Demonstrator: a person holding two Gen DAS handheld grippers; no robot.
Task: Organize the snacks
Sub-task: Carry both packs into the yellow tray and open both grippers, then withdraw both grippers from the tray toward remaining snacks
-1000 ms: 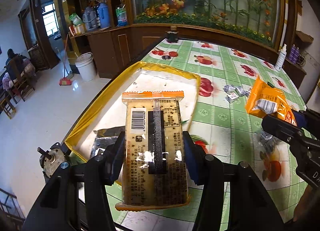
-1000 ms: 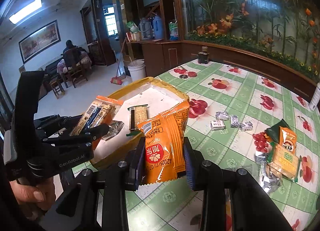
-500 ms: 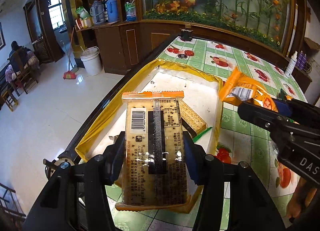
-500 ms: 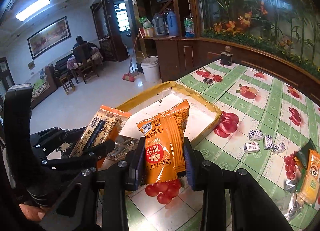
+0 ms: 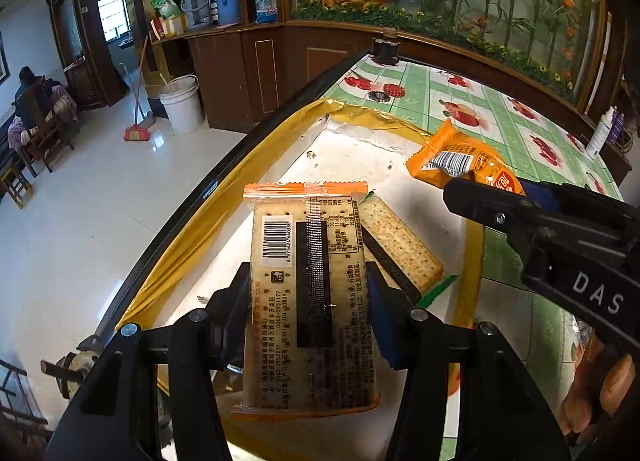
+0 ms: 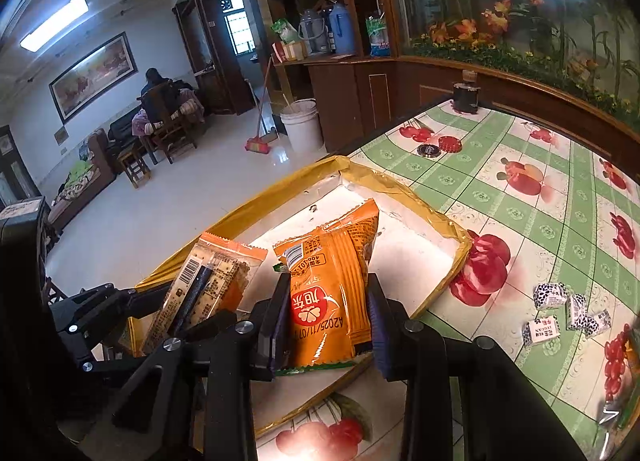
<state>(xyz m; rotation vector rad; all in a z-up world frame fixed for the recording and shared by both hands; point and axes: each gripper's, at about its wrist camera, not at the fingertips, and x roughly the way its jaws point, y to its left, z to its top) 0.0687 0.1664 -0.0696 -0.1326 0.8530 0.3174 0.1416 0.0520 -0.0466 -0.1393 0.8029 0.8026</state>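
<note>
Over the tray (image 5: 280, 133), each gripper stays clamped: left gripper (image 5: 308, 309) on the cracker pack (image 5: 310, 293), right gripper (image 6: 328, 321) on the orange packet (image 6: 332, 285); crowded releases risk collision.

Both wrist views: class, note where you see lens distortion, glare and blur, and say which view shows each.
Left wrist view: fisheye bends the table edge into a curve; glare spots sit on the cracker packet and the floor. Right wrist view: dark vignette at the corners, a bright ceiling light, sheen on the orange snack packet, and blurred wrappers at the right edge.
</note>
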